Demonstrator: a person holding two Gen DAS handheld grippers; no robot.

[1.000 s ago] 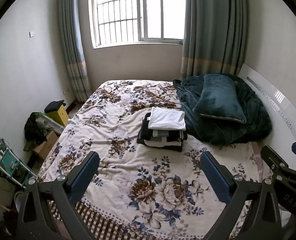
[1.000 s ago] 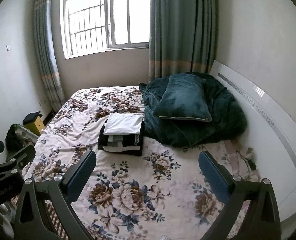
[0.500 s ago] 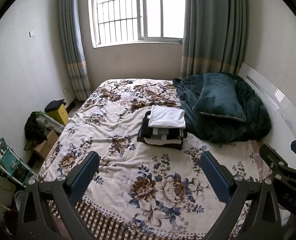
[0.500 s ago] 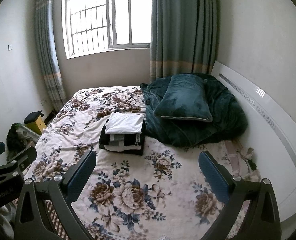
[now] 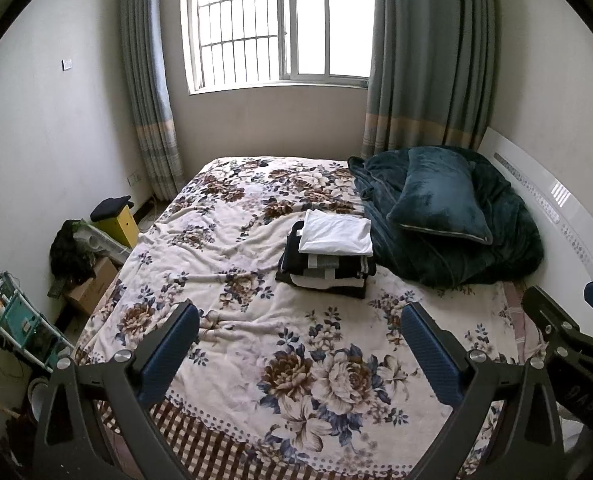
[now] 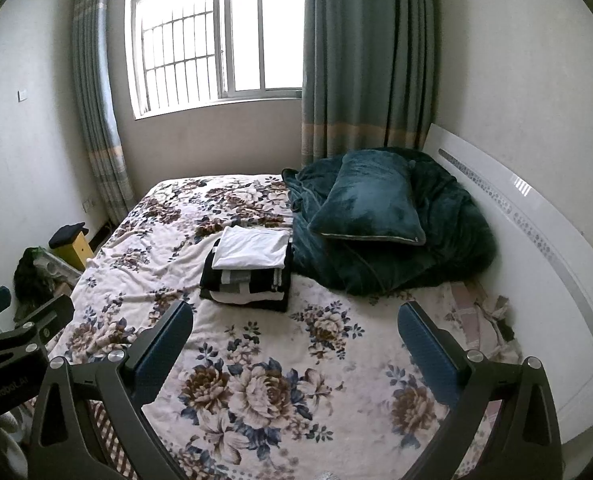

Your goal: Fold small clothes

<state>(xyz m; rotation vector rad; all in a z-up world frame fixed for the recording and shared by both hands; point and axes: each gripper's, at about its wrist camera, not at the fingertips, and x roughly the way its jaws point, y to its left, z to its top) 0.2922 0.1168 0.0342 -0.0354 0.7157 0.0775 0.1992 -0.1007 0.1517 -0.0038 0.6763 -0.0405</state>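
— Nothing much has moved since a second ago: both views have crept a touch closer and lower over the bed [image 5: 232, 264], and the stack [image 5: 328, 258] sits where it did.

— Where is that stack?

— On the flowered blanket, past the middle of the bed, just beside the dark green duvet [image 5: 456, 248]. A white folded piece [image 5: 336, 233] lies on top, with black, grey and white layers under it. From the right view the stack [image 6: 248, 270] looks squared and flat, its right edge touching the duvet or nearly so.

— And the grippers?

— Left gripper [image 5: 299, 344] hovers above the near part of the bed, its blue pads spread wide, nothing between them. Right gripper [image 6: 295, 342] is the same: fingers wide apart, empty, well short of the stack. Each gripper shows at the edge of the other's view, so they are side by side.

— What else is on the bed?

— A green pillow [image 5: 440, 196] rests tilted on the duvet, against the white headboard [image 5: 552, 200] at the right.

— Around it?

— A barred window [image 5: 280, 24] with curtains on the far wall. On the floor to the left, a yellow box [image 5: 118, 222], a cardboard box [image 5: 90, 288] and a teal rack [image 5: 20, 320].
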